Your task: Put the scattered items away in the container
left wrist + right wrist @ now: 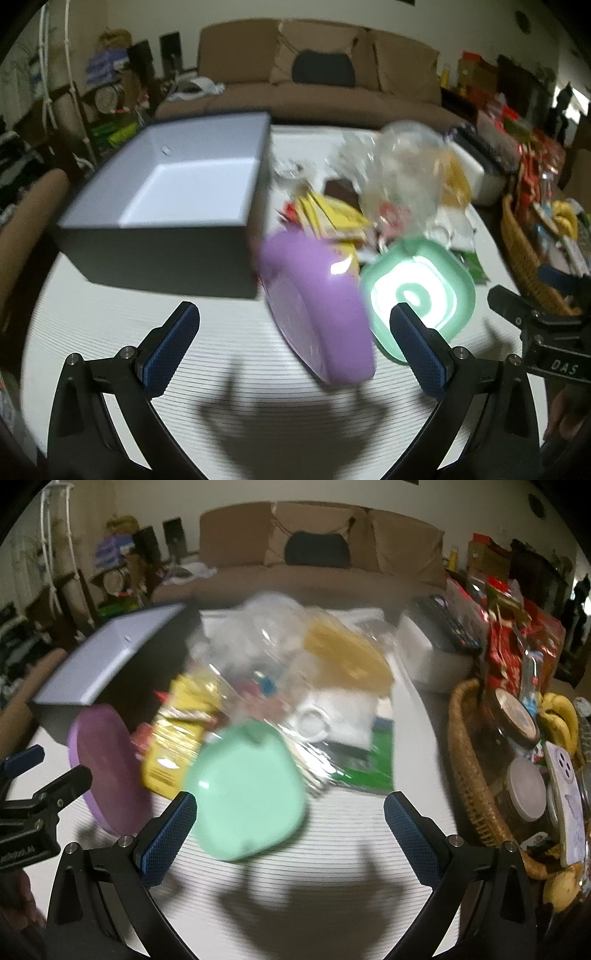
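A white ribbed table (110,332) is seen from both wrist cameras, and the pictures are blurred. The left gripper (295,347) is held above the table with its blue-padded jaws spread wide, and nothing is gripped between them; a purple rounded plastic dish (317,306), tilted on its edge, is seen in the gap between the fingers without being pressed by either pad. Just beside it, on the right, a mint-green square plastic dish (417,291) is found lying with its hollow upward. An open dark grey rectangular box with a pale lilac inside (166,254) is placed on the left part of the table, close by the purple dish, and its inside is seen bare. Behind the two dishes a heap of yellow packets (332,218) and crumpled clear plastic bags (402,170) is spread over the middle of the table. The right gripper (290,834) is likewise held wide apart and empty, with the green dish seen just ahead of its left finger. A woven wicker basket (469,775) holding jars and bananas is set at the table's right edge.
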The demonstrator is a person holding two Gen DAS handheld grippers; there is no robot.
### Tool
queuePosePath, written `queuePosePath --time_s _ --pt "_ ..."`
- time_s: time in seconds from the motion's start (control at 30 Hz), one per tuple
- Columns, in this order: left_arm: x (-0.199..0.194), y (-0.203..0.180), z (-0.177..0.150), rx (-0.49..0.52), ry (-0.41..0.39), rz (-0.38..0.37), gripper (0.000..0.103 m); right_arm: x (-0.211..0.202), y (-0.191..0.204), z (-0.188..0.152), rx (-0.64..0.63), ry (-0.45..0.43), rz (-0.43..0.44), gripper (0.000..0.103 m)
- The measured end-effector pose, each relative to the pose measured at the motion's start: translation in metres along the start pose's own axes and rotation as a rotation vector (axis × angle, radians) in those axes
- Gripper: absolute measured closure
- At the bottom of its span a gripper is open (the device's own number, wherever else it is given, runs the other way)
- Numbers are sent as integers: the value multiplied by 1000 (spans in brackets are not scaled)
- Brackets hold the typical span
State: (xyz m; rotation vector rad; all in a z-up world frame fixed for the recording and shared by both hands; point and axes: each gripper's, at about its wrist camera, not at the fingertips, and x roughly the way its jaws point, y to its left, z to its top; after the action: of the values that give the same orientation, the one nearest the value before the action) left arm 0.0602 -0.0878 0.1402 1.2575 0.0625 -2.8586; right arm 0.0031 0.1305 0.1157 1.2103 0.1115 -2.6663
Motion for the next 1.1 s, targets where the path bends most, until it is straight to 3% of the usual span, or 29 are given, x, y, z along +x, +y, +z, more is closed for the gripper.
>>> queuePosePath --time_s 0.3,0.73,0.9,1.1 --pt "-63 46 39 -59 -90 63 0 -53 59 34 -36 -90 63 0" --pt "-95 95 38 -103 -131 124 0 -68 120 45 -92 -114 123 0" --pt "-94 96 34 -96 -125 114 0 -66 118 42 -99 -107 121 0" --pt "-78 67 24 -54 -85 60 0 -58 77 34 -27 -86 89 0"
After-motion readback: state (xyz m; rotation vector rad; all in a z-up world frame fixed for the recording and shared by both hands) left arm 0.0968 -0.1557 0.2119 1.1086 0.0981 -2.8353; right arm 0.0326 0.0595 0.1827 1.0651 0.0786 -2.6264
